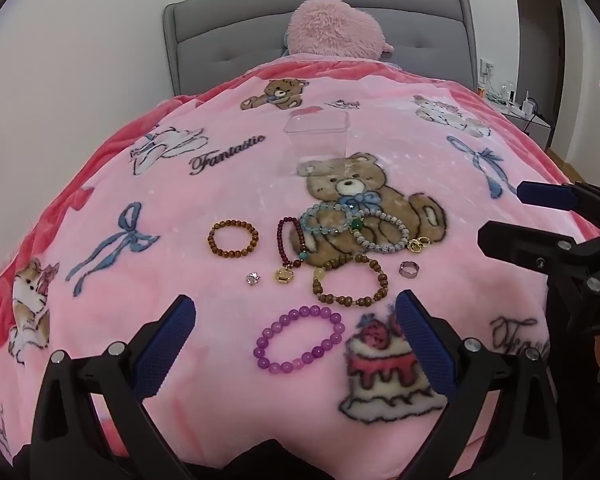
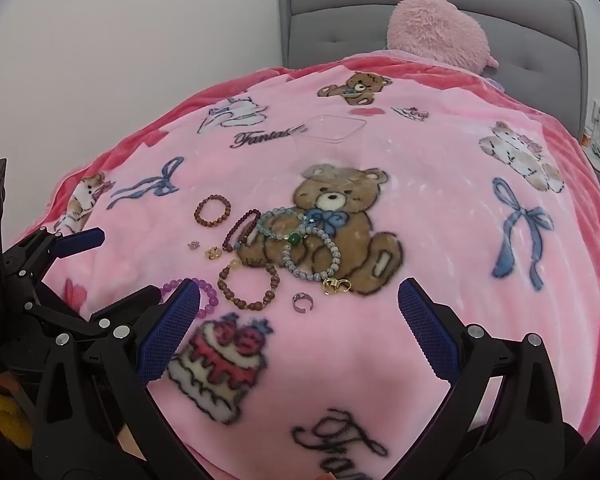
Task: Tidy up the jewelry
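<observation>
Several bead bracelets and small rings lie on a pink blanket. A purple bracelet lies nearest my left gripper, which is open and empty just above it. Beyond lie a brown bracelet, an amber bracelet, a dark red strand, a blue bracelet, a grey bracelet, a silver ring, gold rings and a small gem. A clear plastic box stands farther back. My right gripper is open and empty, near the silver ring.
The blanket covers a bed with a grey headboard and a pink plush pillow. A nightstand with small items stands at the right. The right gripper shows at the right edge of the left wrist view.
</observation>
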Demonstrator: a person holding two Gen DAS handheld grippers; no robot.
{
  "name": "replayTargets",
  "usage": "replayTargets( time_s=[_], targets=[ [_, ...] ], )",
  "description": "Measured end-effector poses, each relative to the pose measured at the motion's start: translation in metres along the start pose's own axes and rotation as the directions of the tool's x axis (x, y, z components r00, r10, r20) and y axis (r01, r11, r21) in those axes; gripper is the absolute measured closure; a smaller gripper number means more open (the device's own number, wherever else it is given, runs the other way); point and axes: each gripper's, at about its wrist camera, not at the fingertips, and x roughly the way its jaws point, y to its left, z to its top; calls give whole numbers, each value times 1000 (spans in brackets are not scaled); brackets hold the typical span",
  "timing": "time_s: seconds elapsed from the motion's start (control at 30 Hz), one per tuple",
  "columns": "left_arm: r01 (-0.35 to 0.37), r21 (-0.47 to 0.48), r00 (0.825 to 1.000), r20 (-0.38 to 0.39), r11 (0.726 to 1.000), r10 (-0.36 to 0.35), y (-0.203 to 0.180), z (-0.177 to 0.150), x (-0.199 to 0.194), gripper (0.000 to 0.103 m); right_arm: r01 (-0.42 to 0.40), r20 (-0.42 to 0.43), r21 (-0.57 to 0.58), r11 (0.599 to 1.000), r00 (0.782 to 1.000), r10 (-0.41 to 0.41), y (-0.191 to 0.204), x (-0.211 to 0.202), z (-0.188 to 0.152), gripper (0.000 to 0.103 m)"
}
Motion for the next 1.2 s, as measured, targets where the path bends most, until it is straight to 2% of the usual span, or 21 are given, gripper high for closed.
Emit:
replayTargets(
  time_s=[0.4,1.2],
  targets=[
    [22,-13,1000,-4,1000,-22,-1,1,-2,4,-6,-11,-4,1000,1000,6,1,2,0,8],
    [17,-1,1000,-5,1000,-17,1,0,-2,4,-13,-12,-1,1000,1000,13,1,3,-1,8]
  ],
)
